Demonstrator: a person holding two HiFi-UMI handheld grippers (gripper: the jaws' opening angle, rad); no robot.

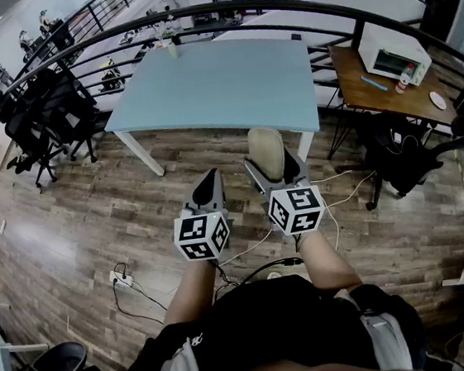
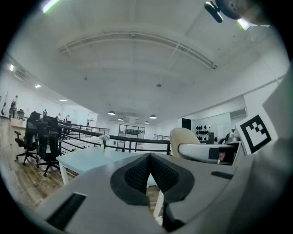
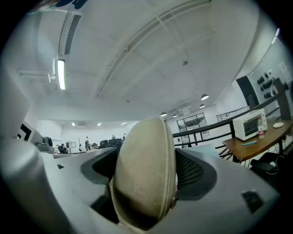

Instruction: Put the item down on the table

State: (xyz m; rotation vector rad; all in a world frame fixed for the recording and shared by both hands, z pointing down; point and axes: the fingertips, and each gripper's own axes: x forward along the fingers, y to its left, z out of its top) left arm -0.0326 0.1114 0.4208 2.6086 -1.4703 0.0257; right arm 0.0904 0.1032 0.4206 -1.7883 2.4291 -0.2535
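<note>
My right gripper (image 1: 269, 161) is shut on a beige oval zip case (image 1: 266, 152), held on edge between the jaws; in the right gripper view the case (image 3: 145, 171) fills the gap between the dark pads. My left gripper (image 1: 208, 185) is shut with nothing in it, its two black pads (image 2: 137, 173) pressed together. Both grippers hover over the wooden floor, just short of the near edge of the light blue table (image 1: 220, 82). From the left gripper view the case (image 2: 184, 136) shows at the right, beside the table (image 2: 87, 160).
Black office chairs (image 1: 45, 118) stand left of the table. A small vase (image 1: 171, 49) sits at the table's far edge. A wooden desk (image 1: 388, 92) with a white microwave (image 1: 392, 52) is at the right, behind a black railing (image 1: 295, 7). Cables and a power strip (image 1: 119, 279) lie on the floor.
</note>
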